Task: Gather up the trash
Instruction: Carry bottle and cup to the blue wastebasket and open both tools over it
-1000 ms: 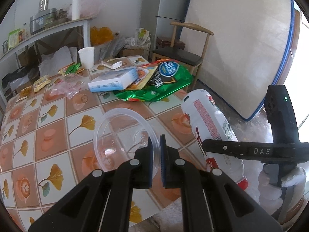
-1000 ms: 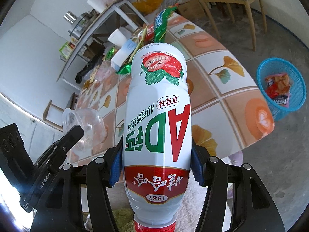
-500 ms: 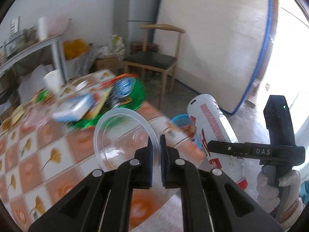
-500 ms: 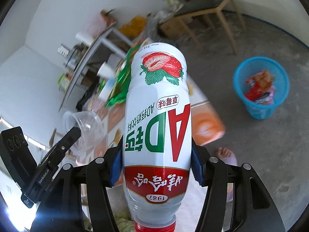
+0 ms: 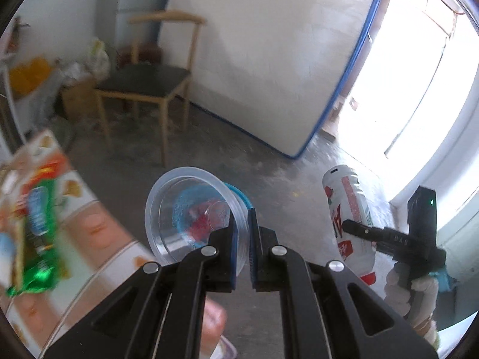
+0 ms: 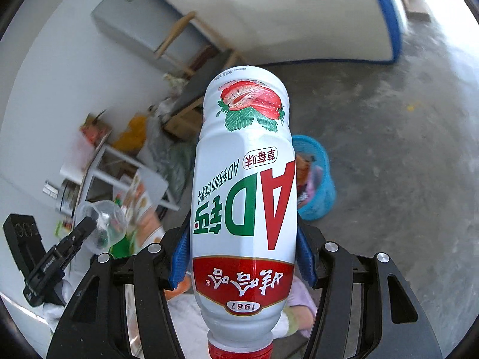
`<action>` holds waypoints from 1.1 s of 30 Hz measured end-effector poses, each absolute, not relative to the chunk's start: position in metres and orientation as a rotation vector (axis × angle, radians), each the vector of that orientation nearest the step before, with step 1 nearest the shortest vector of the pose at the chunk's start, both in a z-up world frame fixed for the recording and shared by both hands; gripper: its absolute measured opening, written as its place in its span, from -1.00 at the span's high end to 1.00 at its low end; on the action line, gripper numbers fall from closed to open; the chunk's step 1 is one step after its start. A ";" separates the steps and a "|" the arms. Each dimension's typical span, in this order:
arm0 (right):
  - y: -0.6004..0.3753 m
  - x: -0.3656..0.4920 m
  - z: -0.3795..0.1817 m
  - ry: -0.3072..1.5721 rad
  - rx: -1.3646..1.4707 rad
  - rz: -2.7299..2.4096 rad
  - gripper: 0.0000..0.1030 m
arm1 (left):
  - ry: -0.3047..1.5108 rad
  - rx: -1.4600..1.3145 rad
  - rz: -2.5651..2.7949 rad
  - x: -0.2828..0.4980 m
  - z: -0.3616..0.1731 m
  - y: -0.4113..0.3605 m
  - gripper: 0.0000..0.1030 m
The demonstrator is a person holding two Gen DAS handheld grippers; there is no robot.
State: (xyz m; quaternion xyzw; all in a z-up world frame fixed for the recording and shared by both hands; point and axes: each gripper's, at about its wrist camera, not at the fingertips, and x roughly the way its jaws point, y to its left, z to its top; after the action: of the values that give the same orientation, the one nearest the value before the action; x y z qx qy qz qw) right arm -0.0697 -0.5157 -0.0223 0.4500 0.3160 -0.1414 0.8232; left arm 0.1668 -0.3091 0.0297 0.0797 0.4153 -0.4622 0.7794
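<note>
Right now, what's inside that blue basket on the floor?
The blue basket holds some crumpled wrappers, reddish and purplish. The bottle in the right gripper covers its left half, so anything there or deeper down is hidden.

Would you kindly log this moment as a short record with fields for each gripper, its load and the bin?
left gripper: shut on the clear plastic bowl by its rim
right gripper: shut on the white drink bottle, red cap toward the camera
blue basket: on the floor, wrappers inside
table: left, snack bags on it
</note>
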 end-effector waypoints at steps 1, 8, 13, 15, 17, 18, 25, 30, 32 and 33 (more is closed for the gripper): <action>-0.521 -0.068 -0.030 0.681 0.975 -0.300 -0.08 | 0.928 0.183 -1.004 0.173 0.022 -0.325 0.88; -0.544 -0.011 -0.096 0.789 1.122 -0.214 -0.08 | 1.155 0.239 -0.981 0.222 -0.049 -0.415 0.88; -0.564 0.044 -0.143 0.851 1.195 -0.175 -0.08 | 1.240 0.280 -0.901 0.261 -0.092 -0.465 0.84; -0.577 0.069 -0.161 0.873 1.218 -0.173 -0.14 | 1.280 0.275 -0.887 0.279 -0.106 -0.479 0.33; -0.588 0.088 -0.176 0.883 1.230 -0.182 -0.26 | 1.289 0.262 -0.837 0.291 -0.118 -0.487 -0.21; -0.589 0.096 -0.185 0.892 1.225 -0.203 -0.29 | 1.282 0.252 -0.813 0.294 -0.122 -0.488 -0.21; -0.582 0.072 -0.215 0.877 1.297 -0.315 -0.30 | 1.273 0.219 -0.737 0.293 -0.118 -0.443 -0.27; -0.583 0.039 -0.205 0.850 1.304 -0.347 -0.30 | 1.181 0.207 -0.766 0.279 -0.078 -0.401 -0.27; -0.577 0.020 -0.193 0.840 1.289 -0.359 -0.30 | 1.151 0.192 -0.779 0.272 -0.062 -0.384 -0.27; -0.575 0.020 -0.191 0.839 1.283 -0.361 -0.30 | 1.139 0.183 -0.785 0.267 -0.056 -0.374 -0.27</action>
State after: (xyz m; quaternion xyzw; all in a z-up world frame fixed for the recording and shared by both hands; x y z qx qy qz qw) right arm 0.0201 -0.5750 -0.1910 0.5774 0.3775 -0.1622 0.7055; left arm 0.2670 -0.3745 -0.0556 0.0843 0.5244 -0.3615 0.7663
